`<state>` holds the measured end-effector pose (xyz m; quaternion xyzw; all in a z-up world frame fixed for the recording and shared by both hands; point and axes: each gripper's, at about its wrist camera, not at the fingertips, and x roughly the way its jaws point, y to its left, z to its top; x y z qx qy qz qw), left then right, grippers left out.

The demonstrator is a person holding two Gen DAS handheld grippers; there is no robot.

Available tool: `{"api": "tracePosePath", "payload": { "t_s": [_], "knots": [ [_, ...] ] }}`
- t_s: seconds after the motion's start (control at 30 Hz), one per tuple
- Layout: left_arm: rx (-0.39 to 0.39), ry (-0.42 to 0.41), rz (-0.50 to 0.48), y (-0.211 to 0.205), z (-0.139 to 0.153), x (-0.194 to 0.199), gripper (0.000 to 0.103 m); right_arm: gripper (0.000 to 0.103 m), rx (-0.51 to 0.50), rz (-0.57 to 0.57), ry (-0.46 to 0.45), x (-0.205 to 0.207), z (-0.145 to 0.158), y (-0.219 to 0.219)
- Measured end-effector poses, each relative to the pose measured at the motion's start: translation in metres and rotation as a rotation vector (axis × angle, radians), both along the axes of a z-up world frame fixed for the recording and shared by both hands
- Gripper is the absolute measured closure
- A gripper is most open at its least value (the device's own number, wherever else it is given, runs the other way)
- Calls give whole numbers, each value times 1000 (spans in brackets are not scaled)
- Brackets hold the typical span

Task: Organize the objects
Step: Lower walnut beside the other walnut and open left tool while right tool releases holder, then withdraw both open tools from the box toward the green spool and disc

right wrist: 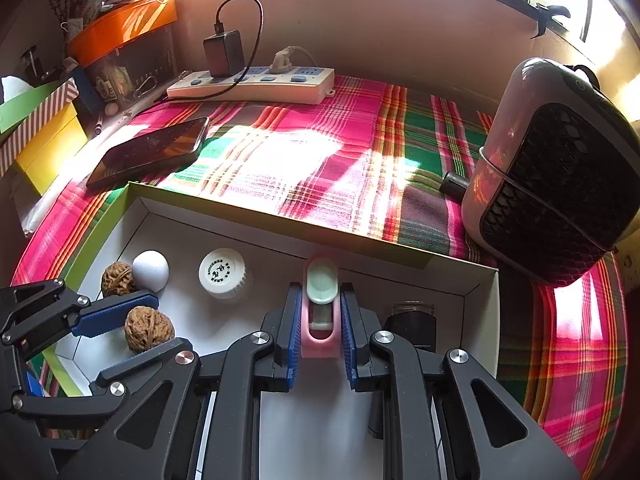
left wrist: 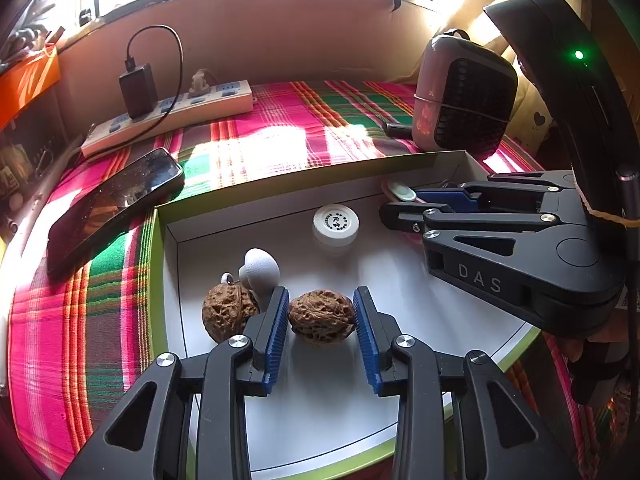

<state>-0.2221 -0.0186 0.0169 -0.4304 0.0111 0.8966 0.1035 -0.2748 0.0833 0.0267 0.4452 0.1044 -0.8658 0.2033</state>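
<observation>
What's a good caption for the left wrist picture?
Left gripper jaws hug a walnut inside the white box.

Surface: pink/green plaid cloth (right wrist: 304, 152), sun patch mid-cloth. Directly on it: white box (right wrist: 280, 229) with green rim at near edge, dark phone (right wrist: 150, 152) face-up just beyond the box's left corner, power strip (right wrist: 256, 86) along the back wall, pink-and-black fan unit (right wrist: 556, 176) at right, small black cylinder (right wrist: 454, 182) at its base.
</observation>
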Motion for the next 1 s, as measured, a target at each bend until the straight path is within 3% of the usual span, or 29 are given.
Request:
{"api": "tracePosePath", "payload": {
  "t_s": [0.3,1.0],
  "knots": [
    [-1,-1,-4,2,-1,0,66,56,-8,-15,14,2,3,2],
    [-26,-15,-2,3,0,4,62,55,-18,-50,45,10,10,8]
  ]
}}
